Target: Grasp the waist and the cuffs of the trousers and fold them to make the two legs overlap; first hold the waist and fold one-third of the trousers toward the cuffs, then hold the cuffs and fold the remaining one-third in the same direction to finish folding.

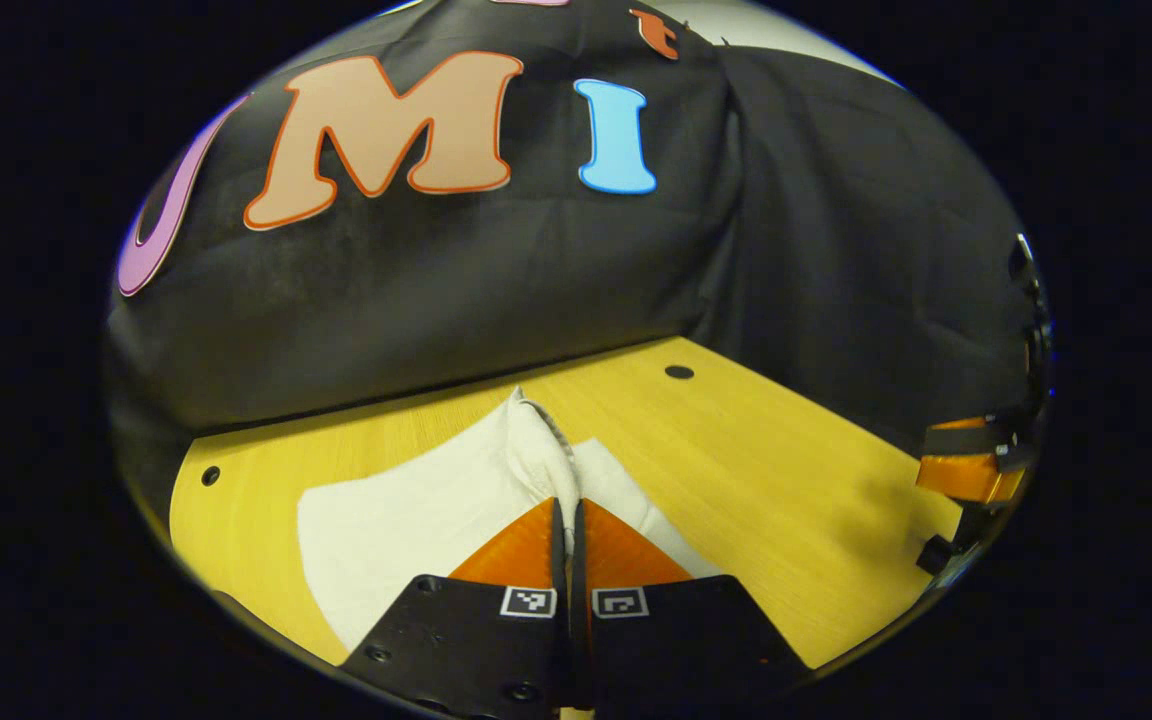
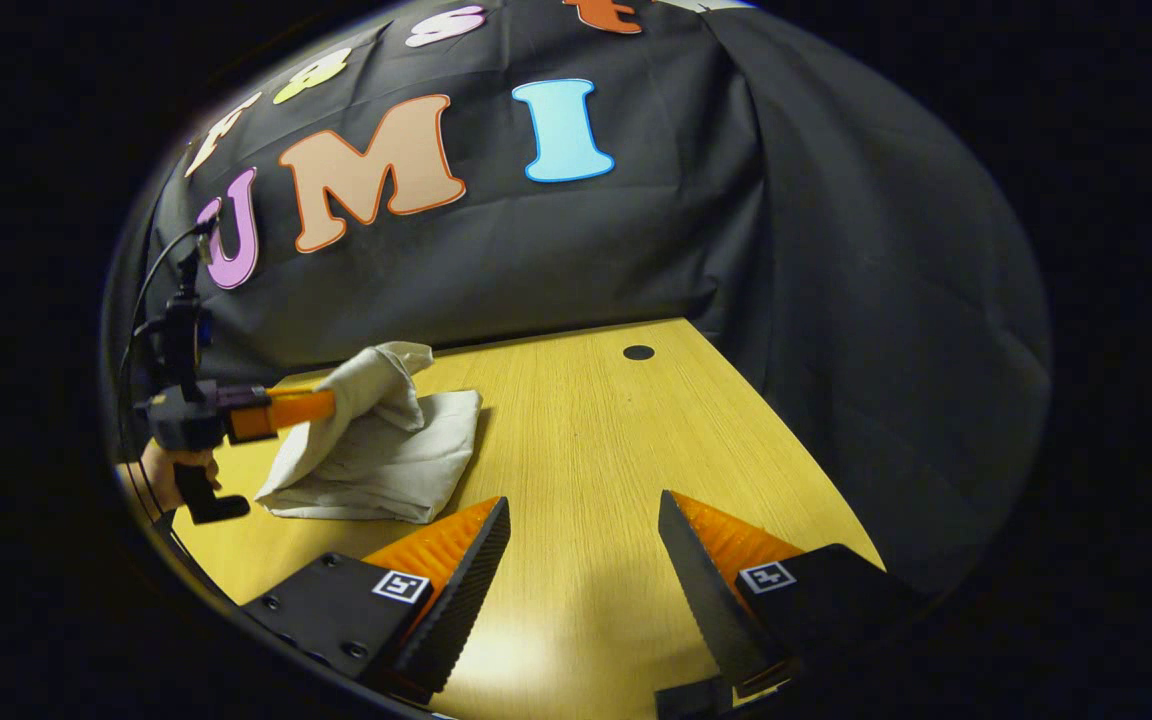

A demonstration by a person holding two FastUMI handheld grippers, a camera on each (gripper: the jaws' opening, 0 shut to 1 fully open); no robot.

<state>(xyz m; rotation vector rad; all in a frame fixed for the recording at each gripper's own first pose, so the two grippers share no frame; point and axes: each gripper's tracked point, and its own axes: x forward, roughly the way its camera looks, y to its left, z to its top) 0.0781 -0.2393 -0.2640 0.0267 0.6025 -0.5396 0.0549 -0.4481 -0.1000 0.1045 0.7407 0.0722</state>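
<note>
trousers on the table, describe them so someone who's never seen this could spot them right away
Find the yellow wooden table before the black cloth wall. At its left end lies a folded bundle of off-white fabric trousers, the sole cloth on the wood. One edge is lifted, pinched by the left gripper.

A yellow wooden table [image 2: 586, 440] with small dark holes [image 2: 638, 352] stands against the wall. Black cloth [image 2: 836, 250] hangs in folds behind it.
</note>
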